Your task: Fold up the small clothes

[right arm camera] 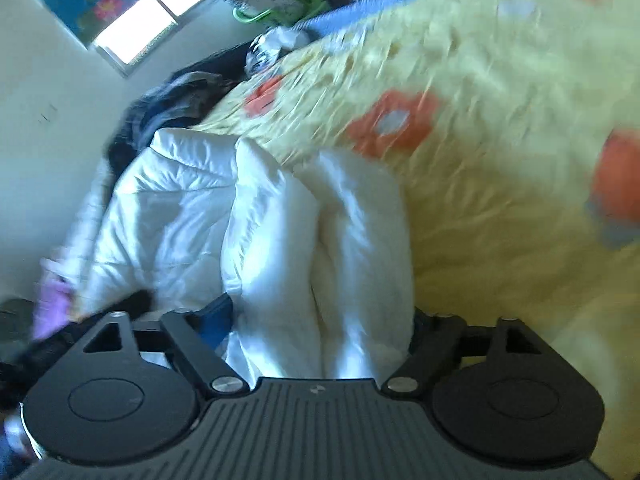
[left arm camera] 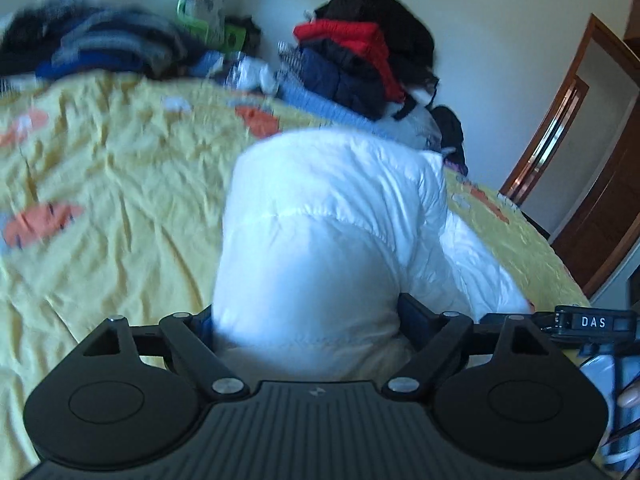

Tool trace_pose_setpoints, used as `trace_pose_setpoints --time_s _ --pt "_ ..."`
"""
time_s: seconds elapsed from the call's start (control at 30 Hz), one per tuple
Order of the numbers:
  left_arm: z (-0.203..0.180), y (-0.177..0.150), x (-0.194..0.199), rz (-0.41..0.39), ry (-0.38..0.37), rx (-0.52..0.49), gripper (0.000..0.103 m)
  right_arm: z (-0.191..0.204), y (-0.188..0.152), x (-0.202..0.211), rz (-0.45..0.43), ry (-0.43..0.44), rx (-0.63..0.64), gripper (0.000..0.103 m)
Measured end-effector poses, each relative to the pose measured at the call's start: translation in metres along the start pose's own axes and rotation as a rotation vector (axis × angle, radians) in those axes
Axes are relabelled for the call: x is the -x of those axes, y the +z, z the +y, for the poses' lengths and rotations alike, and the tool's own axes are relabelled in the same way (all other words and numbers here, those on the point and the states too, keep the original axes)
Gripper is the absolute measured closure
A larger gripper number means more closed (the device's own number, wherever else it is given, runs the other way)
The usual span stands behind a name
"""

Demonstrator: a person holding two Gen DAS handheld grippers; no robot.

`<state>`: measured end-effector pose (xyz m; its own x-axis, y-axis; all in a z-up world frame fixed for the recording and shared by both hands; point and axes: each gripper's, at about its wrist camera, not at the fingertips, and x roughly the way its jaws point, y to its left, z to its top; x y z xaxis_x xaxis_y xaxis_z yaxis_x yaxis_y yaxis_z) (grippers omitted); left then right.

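Note:
A white puffy quilted jacket (left arm camera: 328, 224) lies on the yellow bedspread (left arm camera: 112, 184). My left gripper (left arm camera: 308, 320) is shut on a thick bunch of the jacket, which bulges up between its jaws and hides the fingertips. In the right wrist view the same white jacket (right arm camera: 280, 240) is folded into thick rolls, and my right gripper (right arm camera: 320, 320) is shut on them. The view is tilted and blurred. The other gripper (left arm camera: 588, 324) shows at the right edge of the left wrist view.
A tall pile of clothes (left arm camera: 360, 60), black, red and navy, stands behind the jacket. More dark clothes (left arm camera: 92, 44) lie at the back left. A wooden door (left arm camera: 580, 184) is at the right. The yellow bedspread (right arm camera: 500, 160) has orange flowers.

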<state>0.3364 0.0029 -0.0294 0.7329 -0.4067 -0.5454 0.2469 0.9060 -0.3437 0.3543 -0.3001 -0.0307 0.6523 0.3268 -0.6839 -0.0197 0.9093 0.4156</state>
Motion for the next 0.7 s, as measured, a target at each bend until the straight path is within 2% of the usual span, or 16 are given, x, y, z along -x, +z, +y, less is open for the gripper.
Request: trace_pose_setpoints --time_s 0.13,0.2,0.27,0.4,0.53,0.7 --pt "-0.026 -0.004 0.027 -0.162 0.066 -0.153 0.017 0.020 0.004 0.032 -0.107 -0.188 0.108 0.014" --pt "-0.039 -0.010 0.041 -0.261 0.070 -0.249 0.017 0.027 0.004 0.044 -0.156 -0.262 0.149 0.013" --pt "-0.053 -0.015 0.052 -0.319 0.072 -0.330 0.017 0.030 0.002 0.056 -0.199 -0.319 0.171 0.012" --pt "-0.070 -0.021 0.055 -0.331 0.076 -0.417 0.015 0.017 0.003 0.067 -0.208 -0.300 0.130 0.012" --pt "-0.071 -0.022 0.057 -0.322 0.093 -0.400 0.015 0.020 0.003 0.065 -0.202 -0.324 0.147 0.012" --pt "-0.070 -0.028 0.062 -0.321 0.120 -0.424 0.015 0.020 0.002 0.066 -0.208 -0.333 0.147 0.012"
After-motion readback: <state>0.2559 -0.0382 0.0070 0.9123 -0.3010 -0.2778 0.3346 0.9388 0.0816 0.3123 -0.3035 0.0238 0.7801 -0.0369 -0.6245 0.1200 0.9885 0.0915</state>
